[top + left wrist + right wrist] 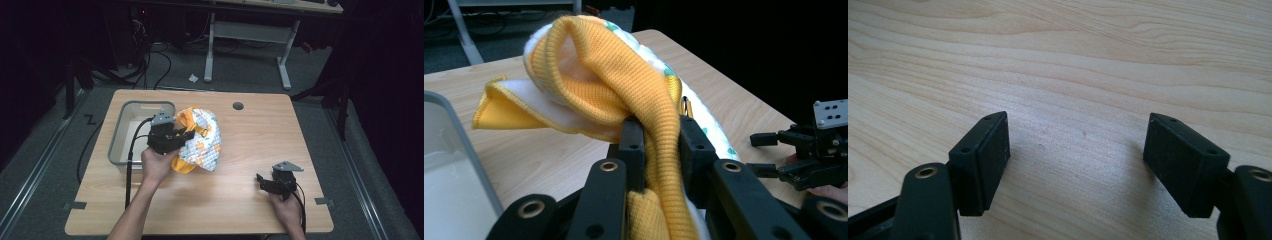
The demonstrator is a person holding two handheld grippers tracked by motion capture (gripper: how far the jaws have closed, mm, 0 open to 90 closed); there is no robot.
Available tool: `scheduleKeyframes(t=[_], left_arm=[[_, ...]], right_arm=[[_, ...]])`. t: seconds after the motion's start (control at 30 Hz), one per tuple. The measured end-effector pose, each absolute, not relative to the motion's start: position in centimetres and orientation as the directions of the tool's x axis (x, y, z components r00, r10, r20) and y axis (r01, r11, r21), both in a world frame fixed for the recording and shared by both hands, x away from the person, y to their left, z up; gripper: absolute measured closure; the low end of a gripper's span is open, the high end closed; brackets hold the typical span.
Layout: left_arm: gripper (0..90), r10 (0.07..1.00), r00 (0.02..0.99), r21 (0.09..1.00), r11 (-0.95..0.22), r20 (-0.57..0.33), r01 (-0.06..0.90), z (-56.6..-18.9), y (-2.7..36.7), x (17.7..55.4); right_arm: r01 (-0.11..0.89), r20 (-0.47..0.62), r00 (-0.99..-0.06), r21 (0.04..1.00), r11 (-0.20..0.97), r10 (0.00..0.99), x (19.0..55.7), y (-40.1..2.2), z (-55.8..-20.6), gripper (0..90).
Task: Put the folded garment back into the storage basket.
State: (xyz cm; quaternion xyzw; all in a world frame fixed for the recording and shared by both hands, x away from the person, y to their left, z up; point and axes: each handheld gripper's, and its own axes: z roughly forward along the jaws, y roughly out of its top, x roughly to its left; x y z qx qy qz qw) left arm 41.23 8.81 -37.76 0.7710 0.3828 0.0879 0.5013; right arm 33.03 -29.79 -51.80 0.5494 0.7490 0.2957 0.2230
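A small quilted garment [202, 142], white with orange print and a yellow ribbed trim [624, 85], hangs bunched over the wooden table [250, 140], just right of a grey bin [122, 131]. My left gripper [187, 136] is shut on the yellow ribbed trim, which runs between its two black jaws in the left gripper view [656, 145]. My right gripper [263, 181] rests near the table's front right with its jaws wide apart; nothing but bare wood lies between them [1075, 150].
The grey bin [444, 165] stands at the table's left and looks empty inside. A round cable hole [238, 106] sits at the table's far edge. Beyond the table, a white desk frame [247, 45] and cables lie on the dark floor.
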Motion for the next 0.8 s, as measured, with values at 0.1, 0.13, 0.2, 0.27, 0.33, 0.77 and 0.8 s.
scheduleKeyframes(t=[0.1,0.13,0.2,0.27,0.33,0.77,0.8], left_arm=[[76.1,0.685,0.685,0.837,-0.205,-0.247,0.507,-37.6,9.4,41.4],[76.1,0.689,0.682,0.838,-0.203,-0.245,0.506,-37.6,9.6,41.5],[76.1,0.694,0.678,0.839,-0.199,-0.244,0.506,-37.4,9.9,41.6],[76.1,0.694,0.677,0.840,-0.196,-0.246,0.507,-37.2,10.1,41.7],[76.1,0.696,0.672,0.841,-0.185,-0.254,0.509,-36.9,10.7,42.0],[76.0,0.715,0.652,0.840,-0.172,-0.253,0.515,-36.7,12.9,42.2],[76.0,0.717,0.649,0.839,-0.169,-0.255,0.517,-36.7,13.1,42.3]], right_arm=[[0.690,-0.010,-0.298,0.688,0.223,0.955,33.0,-29.8,-51.8,26.9],[0.690,-0.010,-0.298,0.688,0.223,0.955,33.0,-29.8,-51.8,26.9],[0.690,-0.010,-0.298,0.688,0.223,0.954,33.0,-29.8,-51.8,26.9],[0.690,-0.010,-0.299,0.688,0.223,0.954,33.0,-29.8,-51.8,26.9],[0.691,-0.010,-0.298,0.688,0.222,0.955,33.0,-29.8,-51.8,26.9],[0.691,-0.009,-0.297,0.688,0.222,0.955,33.0,-29.8,-51.8,26.9],[0.691,-0.009,-0.298,0.688,0.222,0.955,33.0,-29.8,-51.8,26.9]])
